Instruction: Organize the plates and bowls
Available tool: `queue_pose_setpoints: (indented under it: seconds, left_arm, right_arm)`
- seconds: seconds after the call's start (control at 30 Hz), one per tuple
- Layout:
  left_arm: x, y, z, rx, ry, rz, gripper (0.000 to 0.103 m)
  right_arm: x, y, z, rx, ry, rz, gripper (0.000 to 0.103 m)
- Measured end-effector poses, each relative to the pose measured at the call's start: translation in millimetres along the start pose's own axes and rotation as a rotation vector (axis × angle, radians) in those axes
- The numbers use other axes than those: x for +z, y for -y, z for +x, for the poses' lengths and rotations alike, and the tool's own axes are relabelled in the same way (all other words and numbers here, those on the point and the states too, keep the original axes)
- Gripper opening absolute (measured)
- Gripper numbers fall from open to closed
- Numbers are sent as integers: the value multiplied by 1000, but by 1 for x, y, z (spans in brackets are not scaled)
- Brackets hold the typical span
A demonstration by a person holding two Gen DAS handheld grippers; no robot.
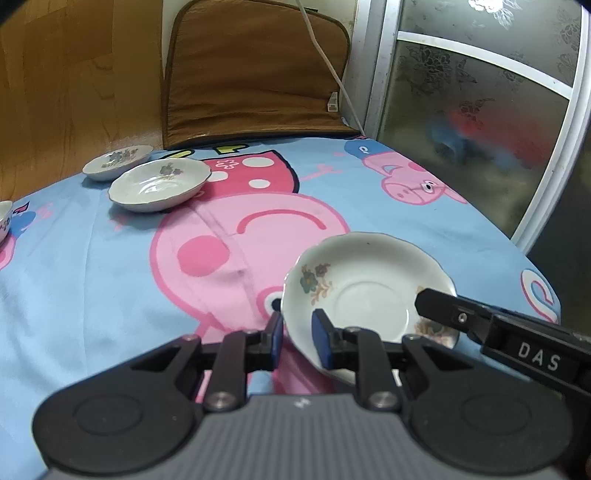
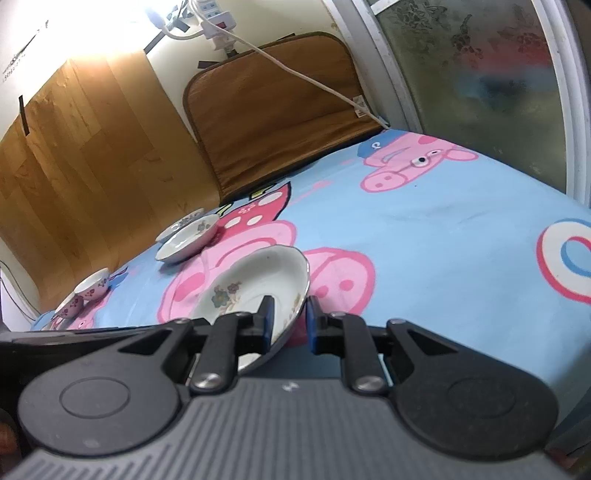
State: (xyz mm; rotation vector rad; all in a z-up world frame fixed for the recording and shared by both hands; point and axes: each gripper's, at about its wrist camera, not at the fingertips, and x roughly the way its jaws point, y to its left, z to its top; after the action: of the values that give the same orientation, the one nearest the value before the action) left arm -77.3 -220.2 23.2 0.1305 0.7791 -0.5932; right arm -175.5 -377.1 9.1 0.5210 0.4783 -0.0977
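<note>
- While tilted above the cartoon sheet (image 1: 92, 258), the floral saucer (image 1: 369, 291) sits between both claws.
- Left gripper (image 1: 298, 338): pads straddle its seven-o'clock rim, grip uncertain.
- Right gripper (image 2: 290, 323): likewise at four o'clock.

plates: 3. one floral plate (image 1: 369, 291) near the claws, tilted; a second plate (image 1: 160, 182) further back on the bed; a third plate (image 1: 118, 160) just behind it, touching or nearly so, can't tell
bowls/cups: 2. small floral bowls at the left edge, bowl one (image 2: 94, 284) and bowl two (image 2: 70, 306) side by side; left wrist view catches only a sliver of one
claws: 2. left claw (image 1: 298, 334), right claw (image 2: 290, 321), each with two blue-padded fingers
bed: 1. bed (image 2: 443, 240) with pig-print sheet
brown cushions: 1. cushion (image 1: 255, 70) upright at the head of the bed
power strips: 1. power strip (image 2: 212, 11) on the wall
white cables: 1. cable (image 1: 328, 62) running down across the cushion
</note>
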Motion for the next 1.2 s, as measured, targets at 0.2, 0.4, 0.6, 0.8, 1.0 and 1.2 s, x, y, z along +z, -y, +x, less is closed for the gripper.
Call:
queue_pose_setpoints:
  seconds: [0.2,0.4,0.6,0.8,1.0,1.2]
  left_arm:
    - [2,1,3,-4,6,5,18]
    - [1,2,1,-8,14,16,18]
    - [1,-2,-6,-10,32,19,21]
    - [-1,-19,-24,-8,82,-6,22]
    - [-10,-49,-46,54,145,-28,22]
    - [-20,-88,-58,118,175,-76,22]
  right_arm:
    - [6,1,5,-18,4,-20,21]
    - [7,-1,12,-50,5,-58,22]
    - [4,-6,14,-86,16,-83,30]
    - [7,-17,1,-112,89,-113,40]
    - [1,-45,-10,-87,145,-191,40]
    - [-20,-87,1,-1,92,-307,40]
